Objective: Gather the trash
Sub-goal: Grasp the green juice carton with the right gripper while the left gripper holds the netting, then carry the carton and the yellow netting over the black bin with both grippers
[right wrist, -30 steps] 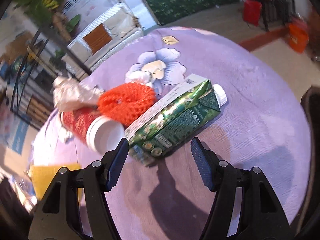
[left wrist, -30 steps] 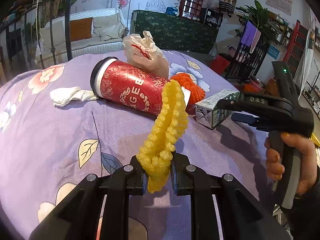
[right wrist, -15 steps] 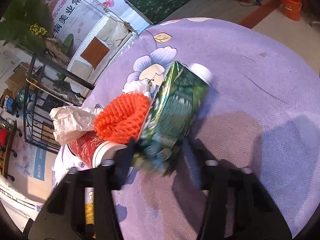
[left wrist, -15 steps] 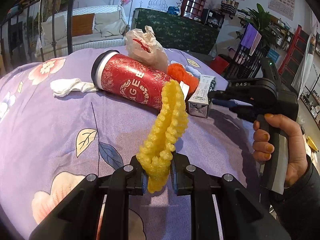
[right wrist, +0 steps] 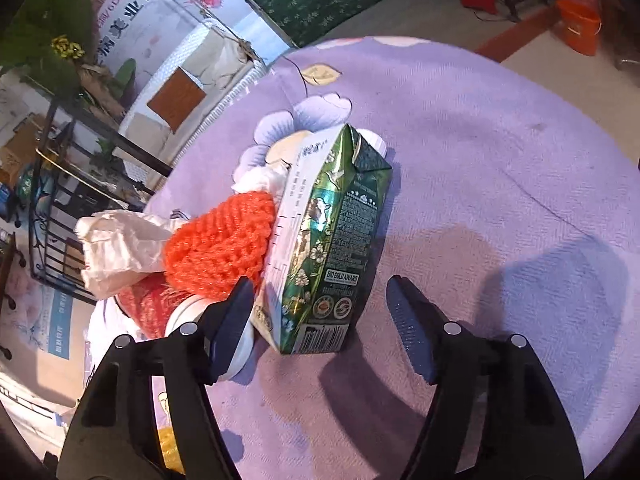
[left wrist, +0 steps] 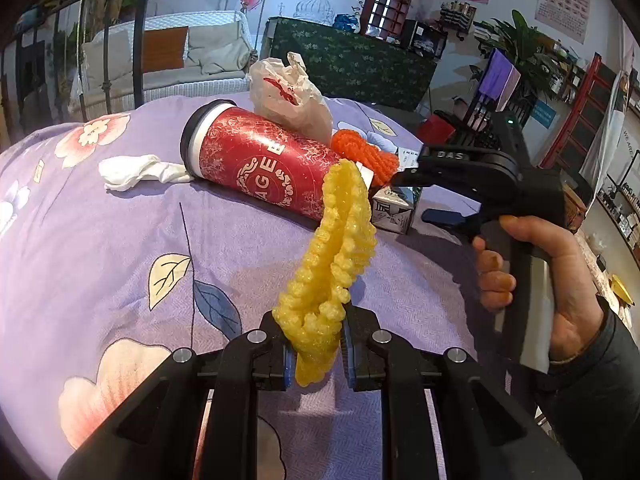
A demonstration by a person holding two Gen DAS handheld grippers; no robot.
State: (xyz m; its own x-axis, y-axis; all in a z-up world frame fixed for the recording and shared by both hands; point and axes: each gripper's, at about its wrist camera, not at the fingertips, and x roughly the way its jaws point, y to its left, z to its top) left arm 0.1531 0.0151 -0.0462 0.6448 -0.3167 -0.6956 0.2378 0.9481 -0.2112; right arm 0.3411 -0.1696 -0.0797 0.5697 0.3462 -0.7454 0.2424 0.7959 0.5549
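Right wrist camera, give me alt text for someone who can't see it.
The right gripper is opening around the near end of a green drink carton lying on a purple floral tablecloth, its pads not pressing it. An orange foam net and crumpled white bag lie left of the carton.

Bright even daylight, soft shadows on the purple cloth, sharp centres, fisheye-bent dark corners.

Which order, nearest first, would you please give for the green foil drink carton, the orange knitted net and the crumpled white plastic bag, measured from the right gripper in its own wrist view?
1. Green foil drink carton: lying on the cloth, its near end between the opening jaws of the right gripper.
2. Orange knitted net: against the carton's left side.
3. Crumpled white plastic bag: farthest left, beyond the net.
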